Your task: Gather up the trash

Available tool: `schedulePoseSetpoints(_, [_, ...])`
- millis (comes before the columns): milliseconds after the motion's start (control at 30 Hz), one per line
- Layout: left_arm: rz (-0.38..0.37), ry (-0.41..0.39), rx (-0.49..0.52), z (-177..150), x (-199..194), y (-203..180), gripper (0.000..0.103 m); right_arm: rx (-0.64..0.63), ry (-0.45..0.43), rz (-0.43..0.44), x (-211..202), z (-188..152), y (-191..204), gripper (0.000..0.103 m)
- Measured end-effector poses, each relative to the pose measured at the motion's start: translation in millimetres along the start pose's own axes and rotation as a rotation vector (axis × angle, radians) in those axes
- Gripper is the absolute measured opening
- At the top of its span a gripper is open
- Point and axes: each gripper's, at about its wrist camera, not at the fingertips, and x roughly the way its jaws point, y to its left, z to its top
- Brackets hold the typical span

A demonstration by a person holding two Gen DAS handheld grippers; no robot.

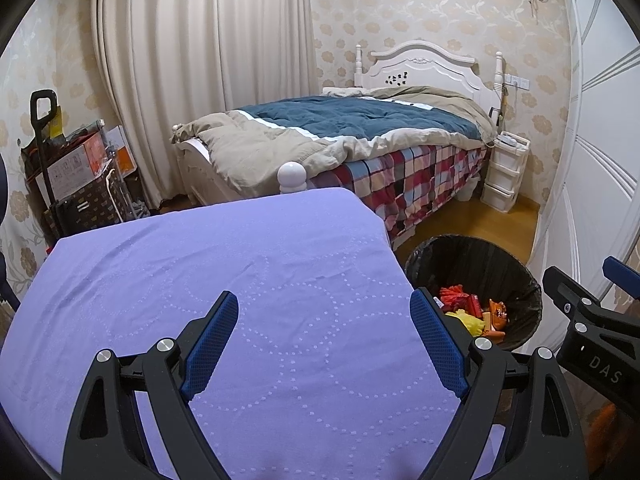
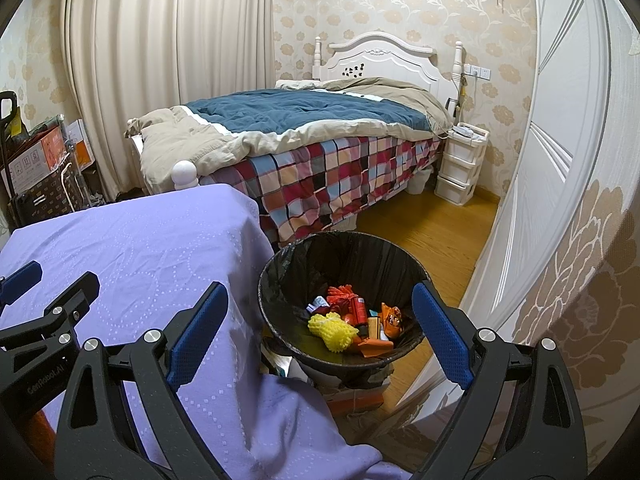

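Left wrist view first: the left gripper (image 1: pixel 324 332) hangs over the purple cloth (image 1: pixel 200 280), fingers spread wide with nothing but bare fabric between them, and this side of the cloth carries no litter that I can see. To the right of the cloth, down on the wooden floor, sits the bin (image 1: pixel 520 276), black liner folded over its rim, and the trash (image 1: pixel 476 312) already lies in the bottom, red, orange and yellow scraps in a heap. The right gripper (image 1: pixel 580 300) pokes in just beyond the bin from the frame's right edge. Over to the right wrist view: the right gripper (image 2: pixel 320 320) is poised partly above the bin (image 2: pixel 280 264), blue fingers held well apart and empty, one over the cloth's (image 2: pixel 140 248) hanging edge, the other over the bin's far rim. Straight below, the trash (image 2: pixel 352 320) is easy to read: a yellow mesh piece, a red tube-like item, orange wrappers. Nothing clamped, nothing dangling, so both tools look parked rather than working. The bin sits tight beside the cloth, sensible for short drops off the edge. Behind the cloth, the bed (image 2: pixel 320 128) plays no part. My read: collecting looks close to finished.
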Motion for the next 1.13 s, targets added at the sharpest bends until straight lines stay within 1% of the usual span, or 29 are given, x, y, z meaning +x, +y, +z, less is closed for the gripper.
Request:
schedulePoseSetpoints(200, [0.005,-0.007,-0.001,-3,-2,-4,0.085,0.0,0.0,-0.001,0,0,0,0.091])
schedulePoseSetpoints(600, [0.007,-0.01,-0.009,-1,-1,0,0.085,-0.003,0.002,0.0,0,-1,1,0.091])
schedulePoseSetpoints(733, [0.008,-0.017,-0.017,1,-1,6,0.085,-0.004,0.002,0.002,1,-2,2,0.091])
schedulePoseSetpoints(867, [0.025,-0.023,-0.014,2,-1,11,0.085,-0.013,0.006,0.008,2,-8,6,0.091])
schedulePoseSetpoints(1000, [0.038,-0.003,-0.036,2,5,24,0.085,-0.024,0.015,0.025,8,-11,17,0.091])
schedulePoseSetpoints(1133, [0.073,0.035,-0.054,-1,18,42,0.085,-0.048,0.033,0.055,15,-9,33,0.091])
